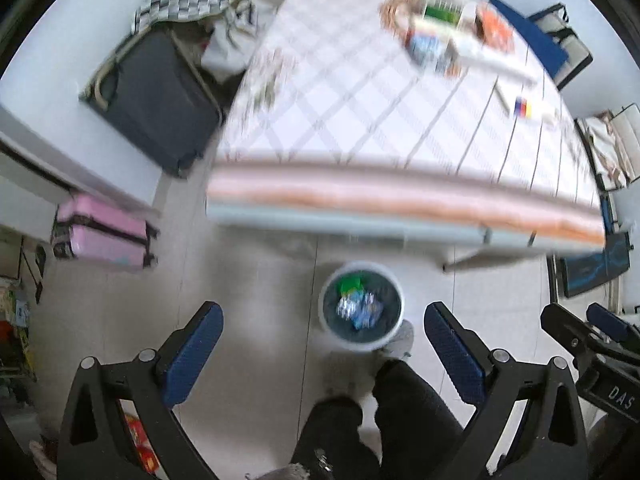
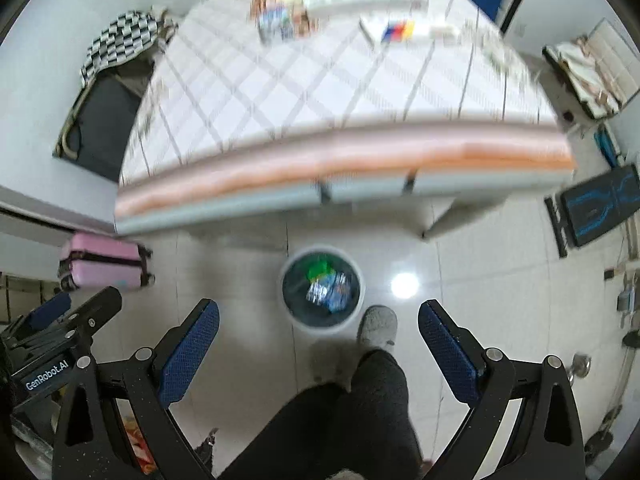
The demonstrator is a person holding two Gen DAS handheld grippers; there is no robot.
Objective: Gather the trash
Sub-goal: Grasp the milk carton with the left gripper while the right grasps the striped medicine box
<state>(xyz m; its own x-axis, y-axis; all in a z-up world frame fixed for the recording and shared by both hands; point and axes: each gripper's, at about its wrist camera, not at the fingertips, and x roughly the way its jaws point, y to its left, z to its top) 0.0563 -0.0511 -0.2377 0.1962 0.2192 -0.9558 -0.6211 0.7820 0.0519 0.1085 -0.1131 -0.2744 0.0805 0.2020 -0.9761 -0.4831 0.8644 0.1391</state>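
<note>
A white trash bin (image 1: pixel 394 326) with a dark liner stands on the floor below the table's near edge; it also shows in the right wrist view (image 2: pixel 356 308). Green, silver and blue wrappers (image 1: pixel 356 304) lie inside it (image 2: pixel 328 286). My left gripper (image 1: pixel 322 322) is open and empty, held high above the bin. My right gripper (image 2: pixel 318 320) is open and empty too, beside the left one, which shows at the left edge (image 2: pixel 64 320). More packets and boxes (image 1: pixel 452 36) lie on the far part of the table (image 2: pixel 320 8). Both views are blurred.
The table (image 1: pixel 360 128) has a checked cloth (image 2: pixel 280 92). A pink suitcase (image 1: pixel 104 236) and a dark open suitcase (image 1: pixel 156 96) lie on the floor at left. The person's legs and grey slipper (image 2: pixel 378 326) stand just beside the bin. Folded chairs (image 2: pixel 592 72) are at right.
</note>
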